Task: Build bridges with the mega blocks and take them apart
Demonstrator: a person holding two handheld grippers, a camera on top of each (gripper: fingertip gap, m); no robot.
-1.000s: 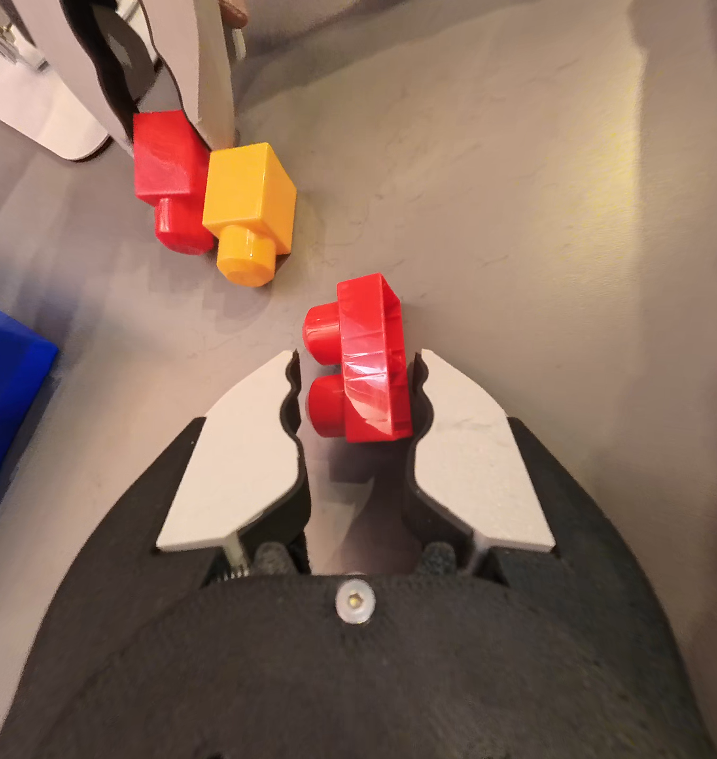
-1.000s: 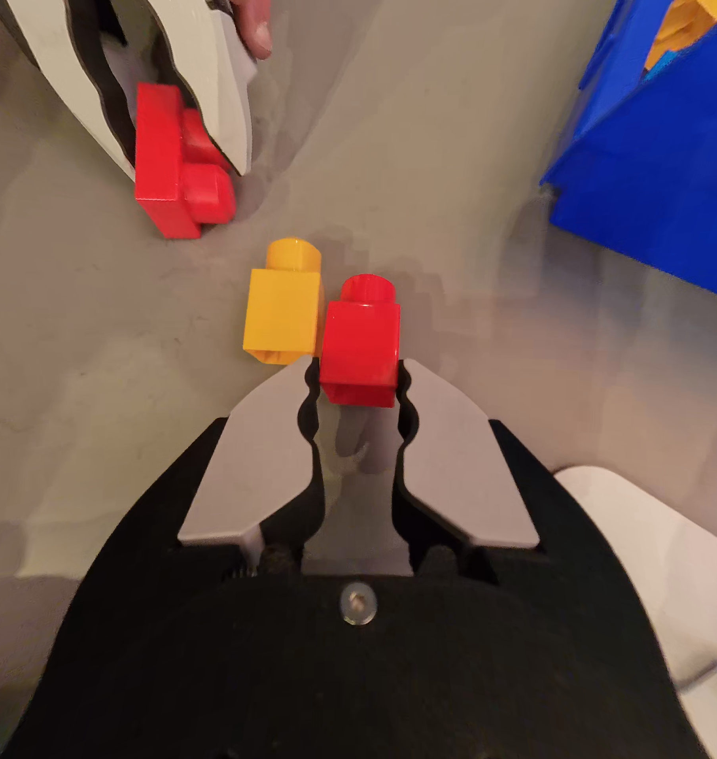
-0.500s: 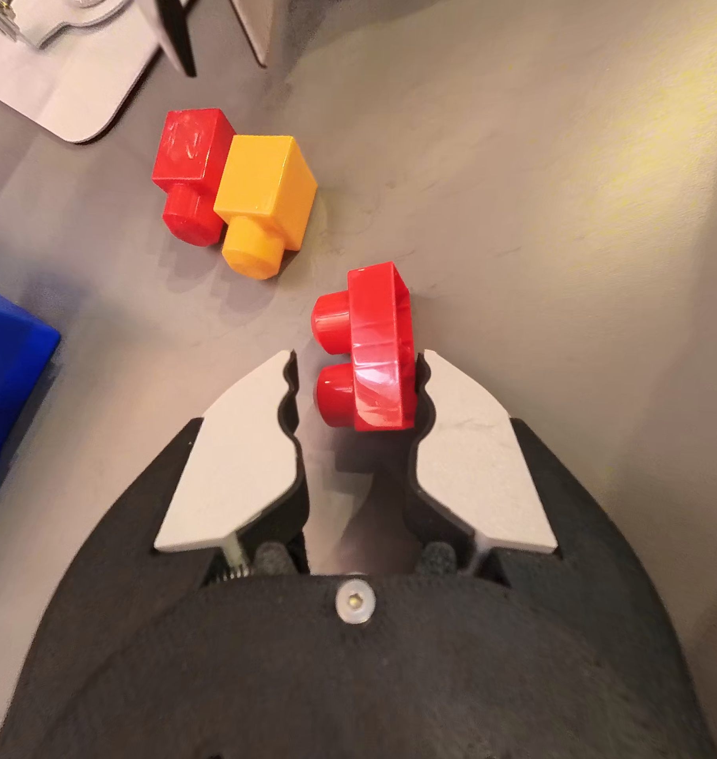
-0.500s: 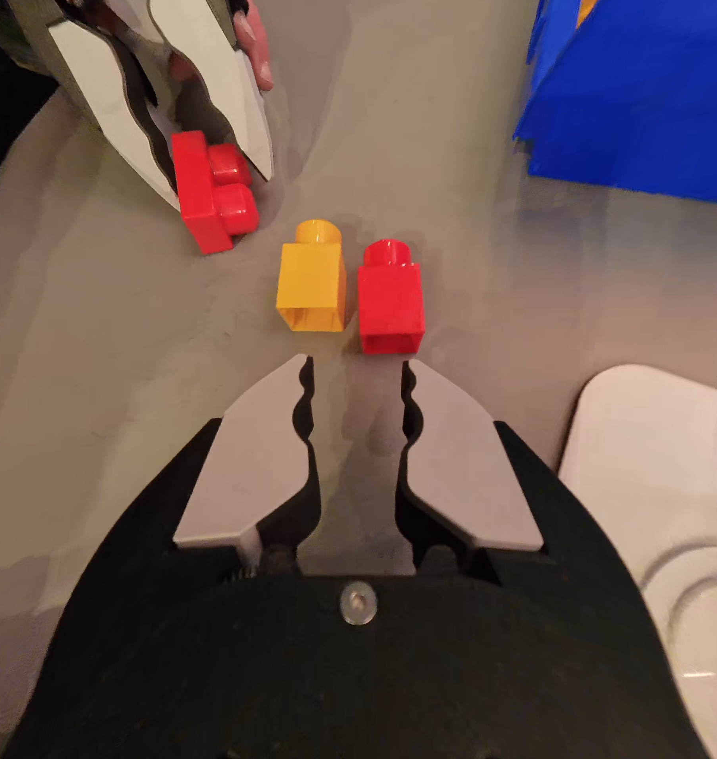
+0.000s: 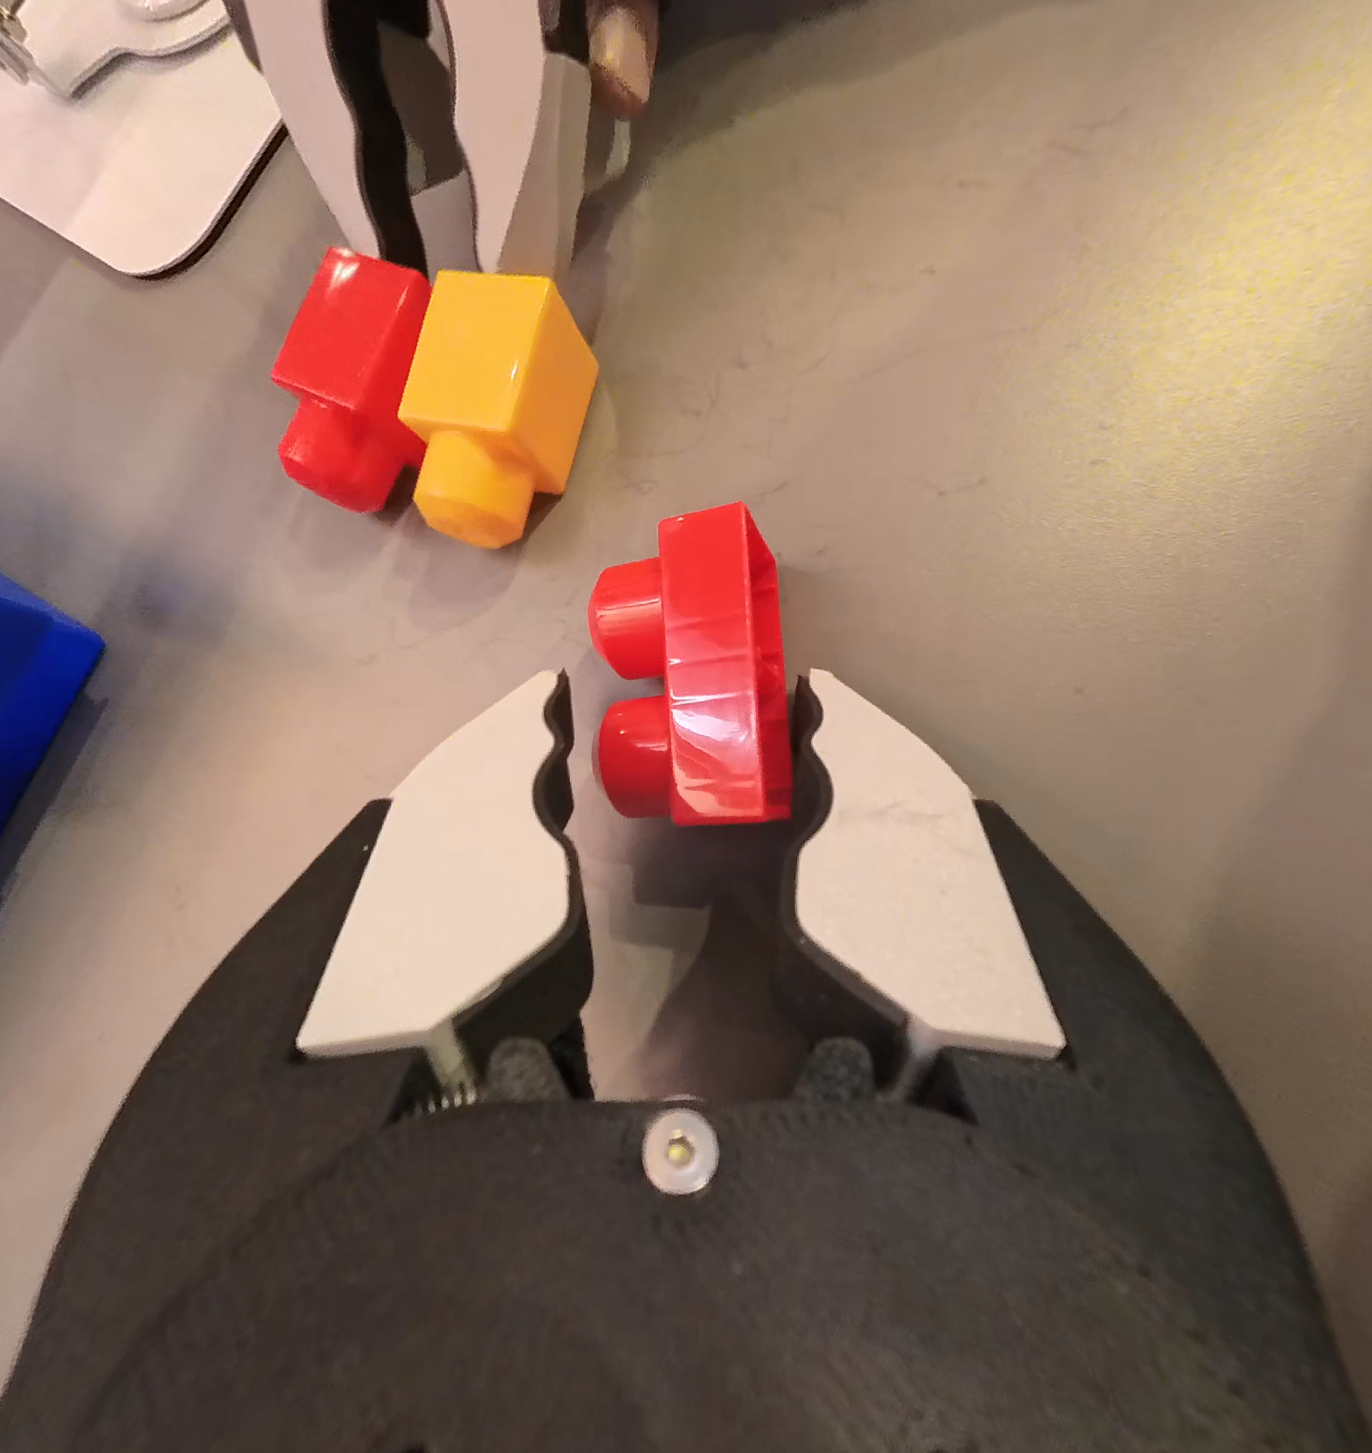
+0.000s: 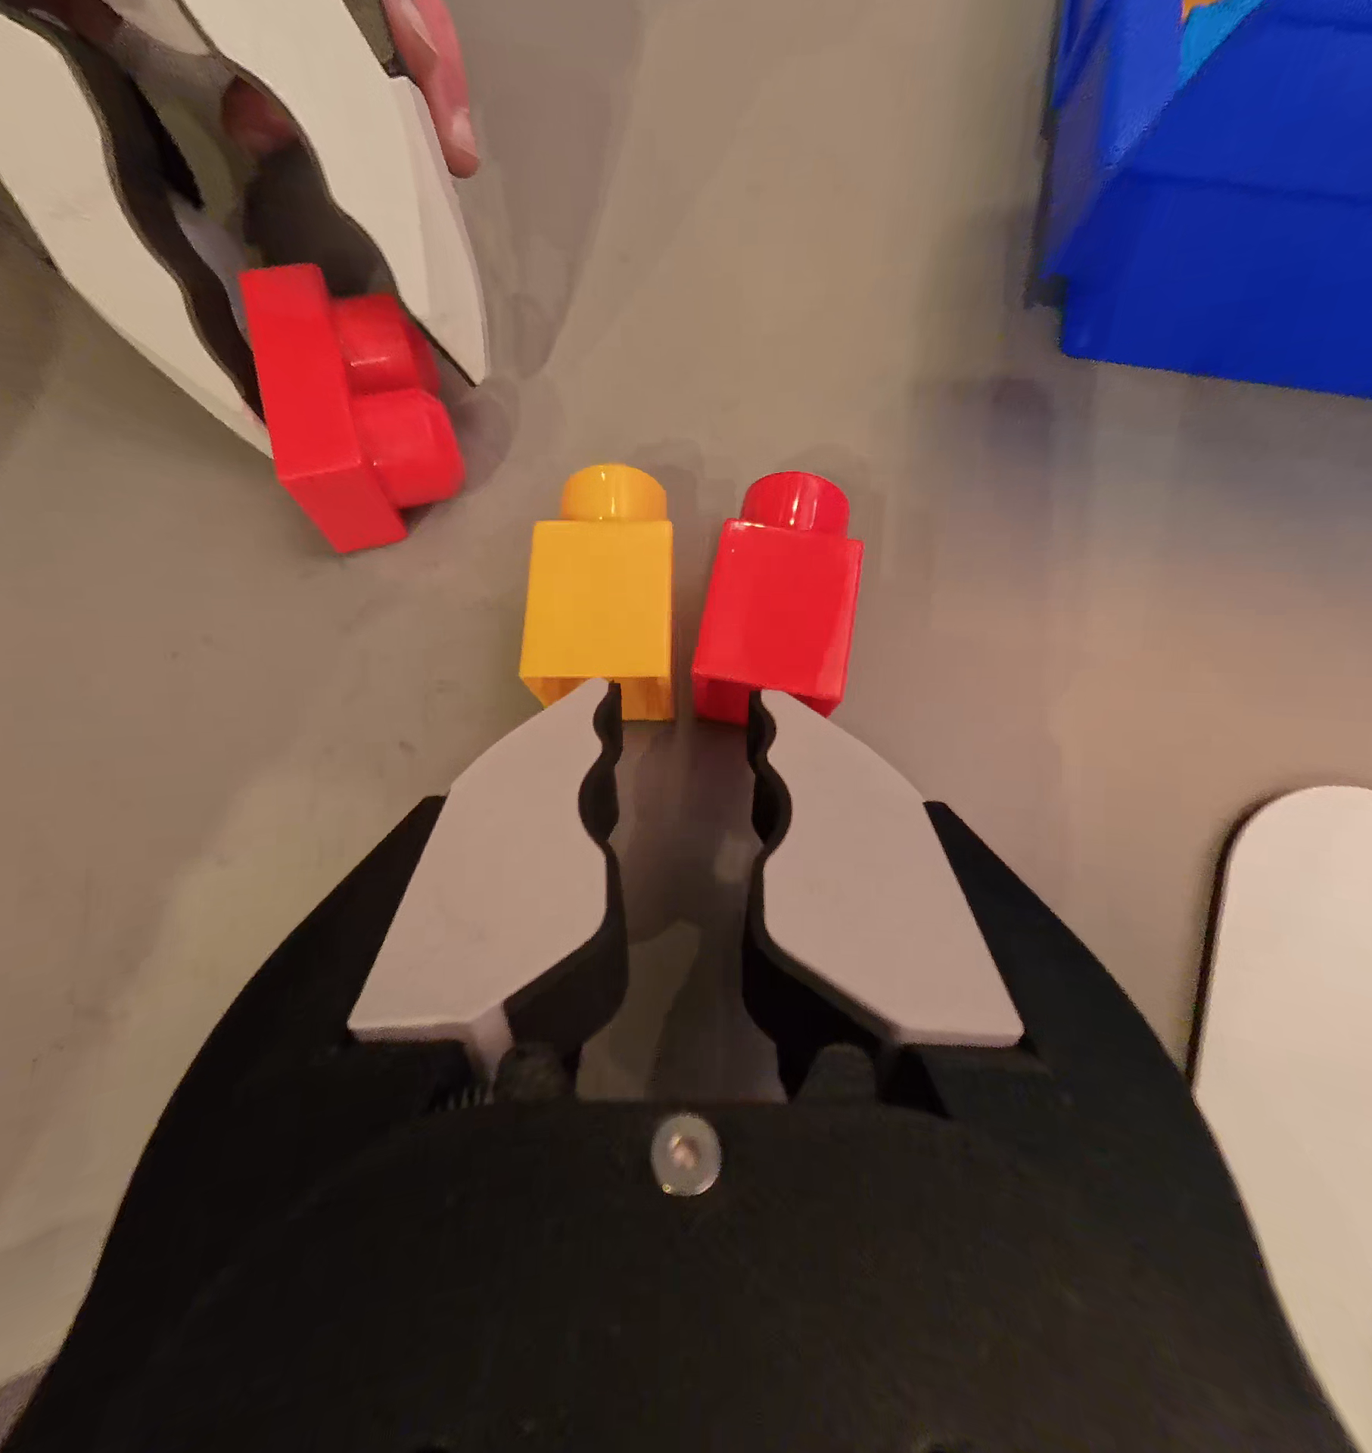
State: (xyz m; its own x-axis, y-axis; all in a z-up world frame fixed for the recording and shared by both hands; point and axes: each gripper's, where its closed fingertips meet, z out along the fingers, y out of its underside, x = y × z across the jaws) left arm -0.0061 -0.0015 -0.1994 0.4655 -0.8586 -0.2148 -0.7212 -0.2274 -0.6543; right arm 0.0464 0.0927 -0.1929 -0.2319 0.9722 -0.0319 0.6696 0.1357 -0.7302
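The left gripper (image 5: pixel 686 755) has its jaws wide around a flat red two-stud block (image 5: pixel 718 668), turned on edge with its studs pointing left. One pad touches the block's flat underside; on the stud side a thin gap seems to show, so I cannot say whether the block is truly pinched.

Just beyond, two single-stud blocks lie on their sides on the grey table (image 5: pixel 1060 393), side by side and almost touching: a yellow block (image 6: pixel 597 601) and a red block (image 6: pixel 777 605). These look like the bridge piers.

The right gripper (image 6: pixel 681 700) hovers at their open ends, jaws partly apart and holding nothing, tips just over the blocks' rims.

To my eye the step is standing the piers up. I would close squarely on one block's side walls, tip it stud-up, and space the pair so both studs meet the flat block's sockets.

Farther off sit a blue bin (image 6: pixel 1233 259) and a white stand base (image 5: pixel 116 157).
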